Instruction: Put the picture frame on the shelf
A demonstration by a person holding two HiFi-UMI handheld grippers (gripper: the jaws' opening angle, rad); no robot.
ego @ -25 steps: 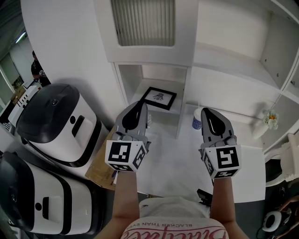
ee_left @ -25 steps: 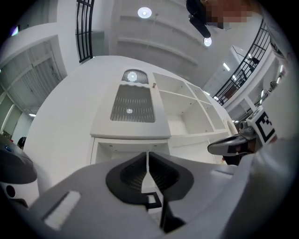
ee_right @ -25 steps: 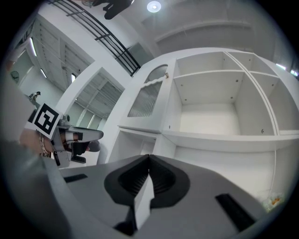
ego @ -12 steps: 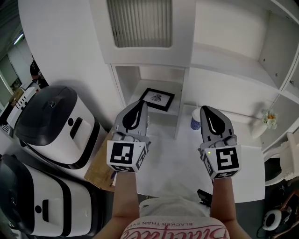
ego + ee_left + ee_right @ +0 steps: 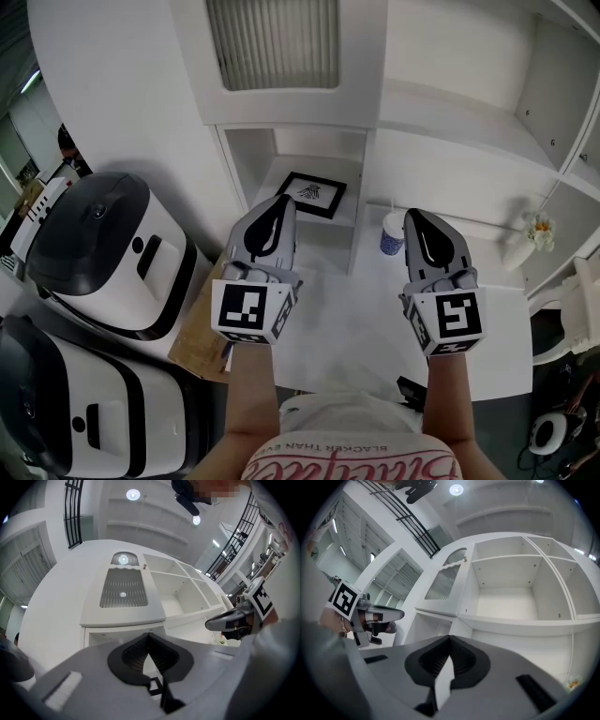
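While its jaws are pressed together on nothing, the left hand-held gripper (image 5: 279,202) hovers near the picture frame (image 5: 312,194), which lies flat in the shelf's (image 5: 359,202) low compartment; rightward, the right hand-held gripper (image 5: 413,217) is likewise closed and empty.

We find the picture frame (image 5: 308,195) lying flat in the low compartment of the shelf (image 5: 361,234), beyond our left gripper (image 5: 272,211). Right of the divider, a cup (image 5: 391,233) stands on the counter (image 5: 356,319). Two appliances (image 5: 103,248) sit at the left.

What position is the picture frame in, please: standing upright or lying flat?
Lying flat: in the head view the picture frame rests face-up on the shelf compartment's floor.
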